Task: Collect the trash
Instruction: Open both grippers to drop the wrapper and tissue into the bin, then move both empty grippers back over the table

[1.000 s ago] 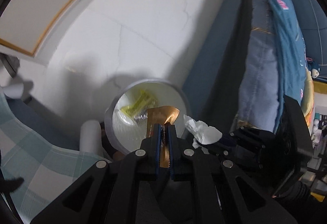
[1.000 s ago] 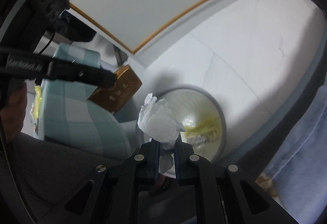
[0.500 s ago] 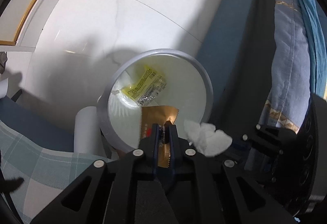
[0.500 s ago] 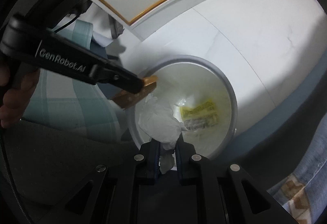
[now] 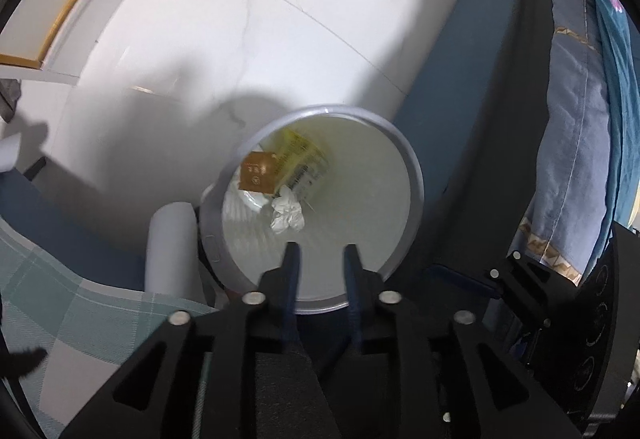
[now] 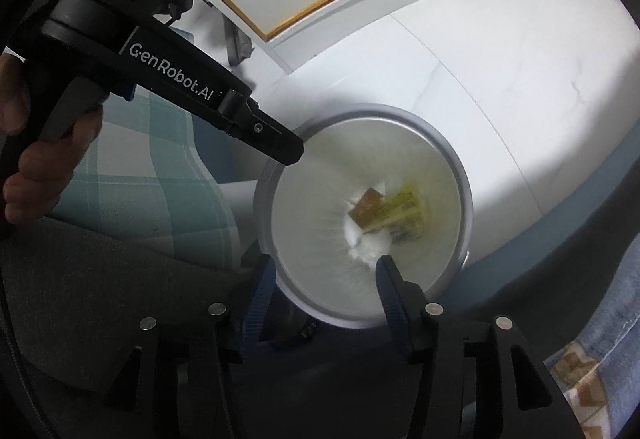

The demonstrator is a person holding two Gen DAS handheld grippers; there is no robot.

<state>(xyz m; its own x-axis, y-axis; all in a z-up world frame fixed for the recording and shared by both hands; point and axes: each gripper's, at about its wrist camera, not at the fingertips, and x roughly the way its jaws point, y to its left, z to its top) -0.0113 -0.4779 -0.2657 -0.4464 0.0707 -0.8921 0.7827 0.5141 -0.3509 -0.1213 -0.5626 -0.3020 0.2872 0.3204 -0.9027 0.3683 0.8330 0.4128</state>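
Hovering over the bin, both grippers point steeply down into it. The left gripper has its jaws apart, having just been opening, and nothing is between them. The right gripper has its jaws wider apart, also just opened, and they too are empty; through the gap shows the white liner of the bin.

All the trash lies at the bottom of the bin. A brown wrapper sits toward the left side of the bottom, overlapping the edge of a yellow wrapper just beside it. A crumpled tissue lies below both, touching or nearly touching the yellow one. From the right wrist view the same pile is blurred: the brown wrapper and the yellow wrapper lie side by side, and the tissue is a white smear just under them, hard to tell from the liner.

The bin stands on a pale tiled floor, with a blue bed frame and bedding on its right in the left wrist view. A checked cloth lies at lower left. In the right wrist view the left gripper's black body reaches across from upper left, its tip over the bin's rim, and a hand grips its handle.
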